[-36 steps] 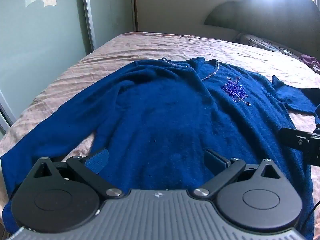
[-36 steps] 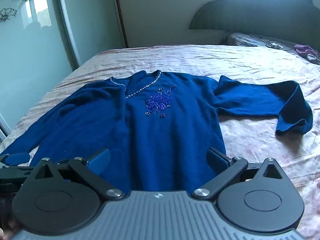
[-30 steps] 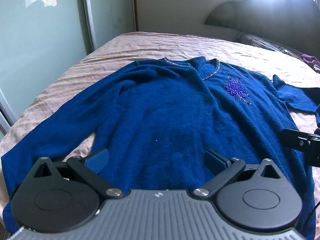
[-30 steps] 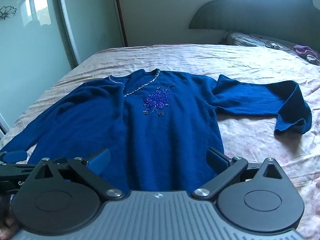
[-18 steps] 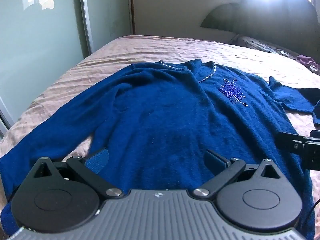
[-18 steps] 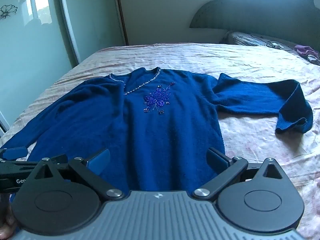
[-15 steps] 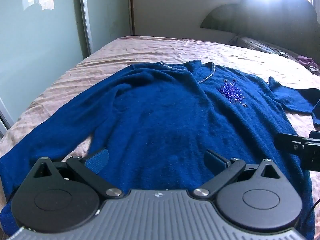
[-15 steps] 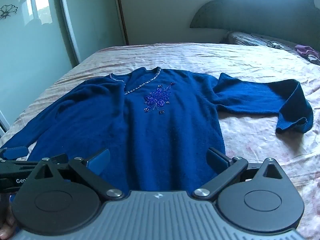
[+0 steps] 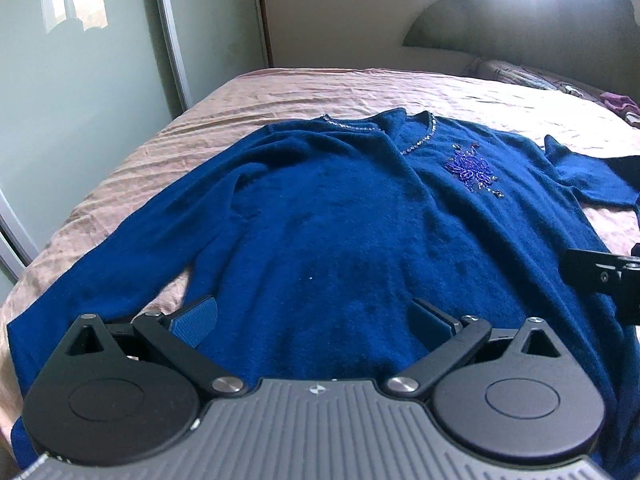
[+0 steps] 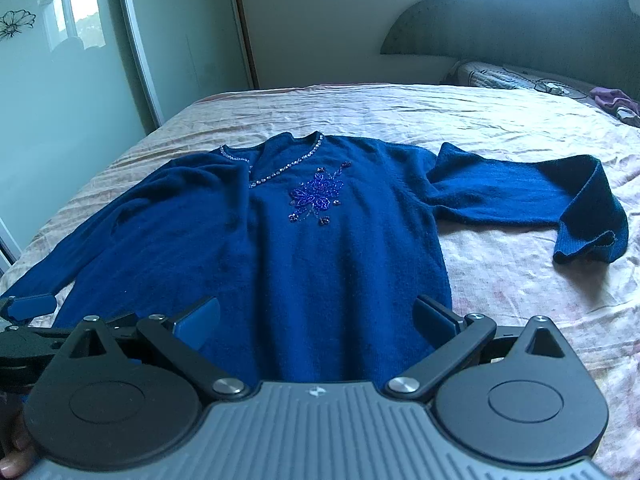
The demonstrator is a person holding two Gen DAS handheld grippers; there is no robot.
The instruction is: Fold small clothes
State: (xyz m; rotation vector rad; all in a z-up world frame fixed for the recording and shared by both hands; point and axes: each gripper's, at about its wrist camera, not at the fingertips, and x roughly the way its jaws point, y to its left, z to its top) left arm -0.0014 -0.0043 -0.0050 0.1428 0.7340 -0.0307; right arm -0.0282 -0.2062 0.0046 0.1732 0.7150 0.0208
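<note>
sweater (image 10: 320, 264): dark blue, long-sleeved, lying front up and spread flat on the bed (image 10: 500, 120), neckline toward the headboard (image 10: 520, 20), hem nearest both grippers. beaded trim runs along the v-neck; a beaded flower (image 10: 316, 196) sits on the chest just below it. one sleeve (image 10: 520, 196) reaches out to the right, its cuff turned back on itself; the other sleeve (image 9: 120, 248) slants down toward the bed's left edge.

left gripper (image 9: 316, 320): jaws spread wide, nothing between them, poised over the hem at the sweater's left half. the sweater fills the gap between its blue pads (image 9: 194, 320); whether they touch the cloth cannot be told.

right gripper (image 10: 316, 320): jaws likewise wide apart and empty, over the hem at the right half, the side seam just inside its right finger. each gripper shows at the edge of the other's view, so they sit side by side.

bed: pinkish wrinkled sheet. pillow (image 10: 500, 74) and a purple cloth (image 10: 612, 98) lie near the headboard, well apart from the sweater. wardrobe doors (image 10: 60, 80) with flower prints stand to the left.
</note>
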